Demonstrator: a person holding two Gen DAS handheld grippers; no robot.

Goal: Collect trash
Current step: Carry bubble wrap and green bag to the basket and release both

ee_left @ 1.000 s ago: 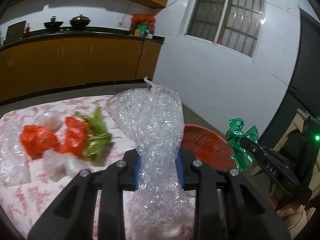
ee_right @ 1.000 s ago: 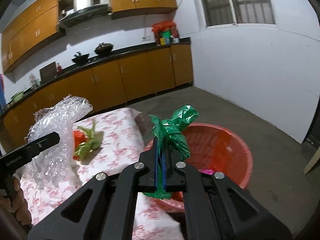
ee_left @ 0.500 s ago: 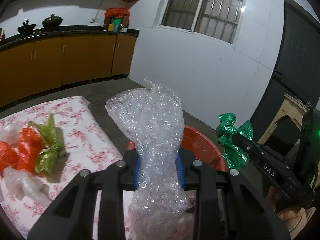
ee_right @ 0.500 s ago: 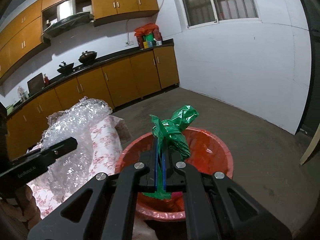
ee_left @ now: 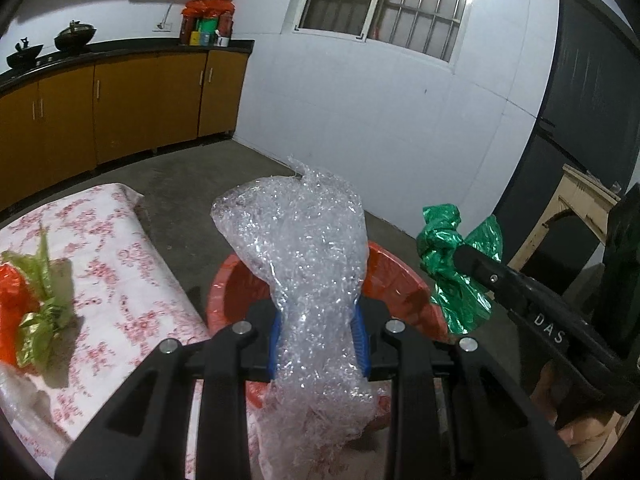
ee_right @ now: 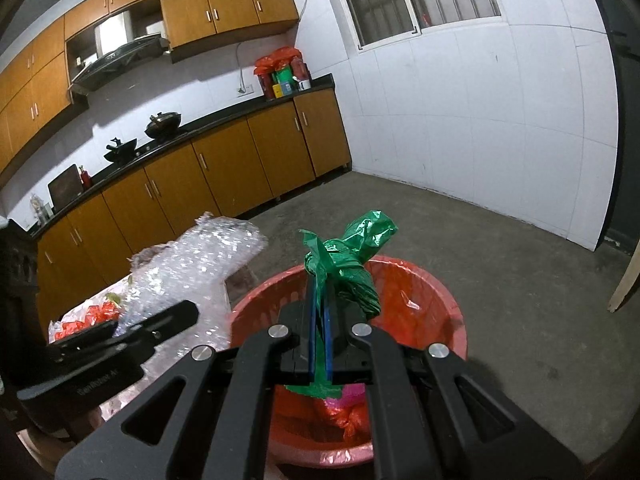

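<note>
My left gripper (ee_left: 318, 334) is shut on a wad of clear bubble wrap (ee_left: 304, 256) and holds it over the near rim of the red trash basket (ee_left: 404, 276). My right gripper (ee_right: 320, 340) is shut on a crumpled green plastic bag (ee_right: 346, 264) and holds it above the red basket (ee_right: 424, 300), which has red and pink scraps inside. The green bag (ee_left: 456, 276) and the right gripper also show at the right of the left wrist view. The bubble wrap (ee_right: 200, 264) shows at the left of the right wrist view.
A table with a floral cloth (ee_left: 120, 264) stands left of the basket, with red and green plastic scraps (ee_left: 28, 304) on it. Orange kitchen cabinets (ee_right: 224, 184) line the far wall. Bare concrete floor (ee_right: 500, 264) lies beyond the basket. A pale wooden frame (ee_left: 576, 216) stands at right.
Both grippers have swung right, away from the table and towards the red basket, each carrying its trash. The basket is now under both of them.
</note>
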